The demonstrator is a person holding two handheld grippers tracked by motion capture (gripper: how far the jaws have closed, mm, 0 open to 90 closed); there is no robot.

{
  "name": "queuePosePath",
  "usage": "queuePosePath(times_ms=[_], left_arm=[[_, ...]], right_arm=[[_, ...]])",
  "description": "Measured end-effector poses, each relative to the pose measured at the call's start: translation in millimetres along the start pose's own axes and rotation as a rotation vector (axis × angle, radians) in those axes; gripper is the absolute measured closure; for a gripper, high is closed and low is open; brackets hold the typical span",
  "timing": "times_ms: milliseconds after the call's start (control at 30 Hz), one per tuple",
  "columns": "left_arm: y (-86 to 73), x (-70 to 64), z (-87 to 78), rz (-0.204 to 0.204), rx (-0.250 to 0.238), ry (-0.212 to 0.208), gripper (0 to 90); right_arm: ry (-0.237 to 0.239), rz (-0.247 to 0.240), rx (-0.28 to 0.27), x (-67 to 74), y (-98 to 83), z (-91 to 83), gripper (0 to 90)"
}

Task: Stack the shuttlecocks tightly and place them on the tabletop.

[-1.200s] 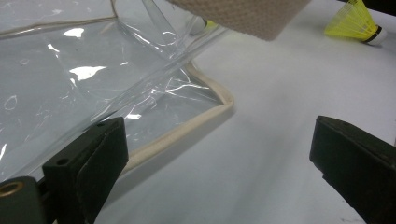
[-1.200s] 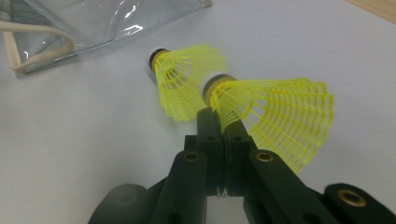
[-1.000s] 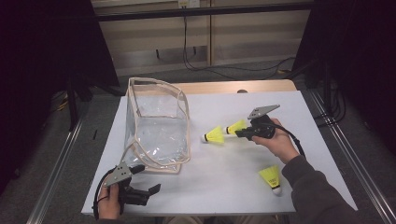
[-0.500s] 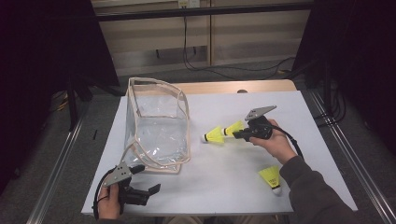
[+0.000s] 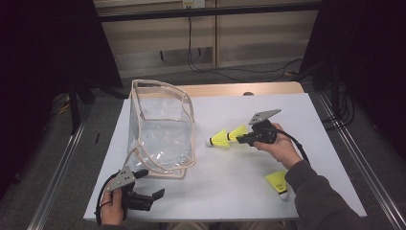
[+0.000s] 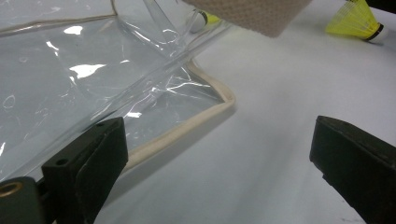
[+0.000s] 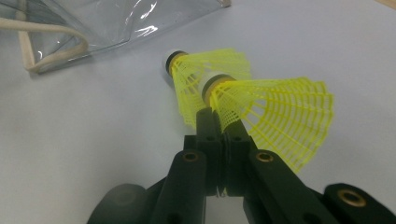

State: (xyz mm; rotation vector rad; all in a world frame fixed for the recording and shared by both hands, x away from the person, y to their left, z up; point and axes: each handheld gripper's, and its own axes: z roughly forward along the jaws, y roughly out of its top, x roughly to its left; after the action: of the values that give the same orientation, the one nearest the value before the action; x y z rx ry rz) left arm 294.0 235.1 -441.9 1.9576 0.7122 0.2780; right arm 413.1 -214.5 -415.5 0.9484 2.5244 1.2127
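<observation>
A clear plastic bag (image 5: 160, 129) with cream trim stands open on the white board (image 5: 230, 191). My right gripper (image 5: 243, 139) is shut on the skirt of a yellow shuttlecock (image 5: 238, 132), just above the board to the right of the bag. In the right gripper view the jaws (image 7: 223, 126) pinch that shuttlecock (image 7: 275, 116) by its net edge. A second shuttlecock (image 5: 218, 139) (image 7: 196, 74) lies right in front of it. My left gripper (image 5: 153, 195) rests open at the front left, beside the bag's lower corner (image 6: 70, 70), with nothing between its jaws (image 6: 219, 144).
A third yellow shuttlecock (image 5: 278, 183) (image 6: 357, 21) lies near the front right, by the person's right sleeve (image 5: 316, 201). Bare wood of the table (image 5: 225, 89) shows behind the board. Metal rails (image 5: 354, 163) run along both sides.
</observation>
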Motion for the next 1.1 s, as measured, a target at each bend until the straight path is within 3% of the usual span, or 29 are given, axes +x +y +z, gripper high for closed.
queuePosePath(times_ms=[1100], left_arm=[[-0.3,0.3,-0.6,-0.006,0.0,-0.007,4.1]], right_arm=[[0.006,-0.012,0.008,3.3,6.0,10.4,88.8]])
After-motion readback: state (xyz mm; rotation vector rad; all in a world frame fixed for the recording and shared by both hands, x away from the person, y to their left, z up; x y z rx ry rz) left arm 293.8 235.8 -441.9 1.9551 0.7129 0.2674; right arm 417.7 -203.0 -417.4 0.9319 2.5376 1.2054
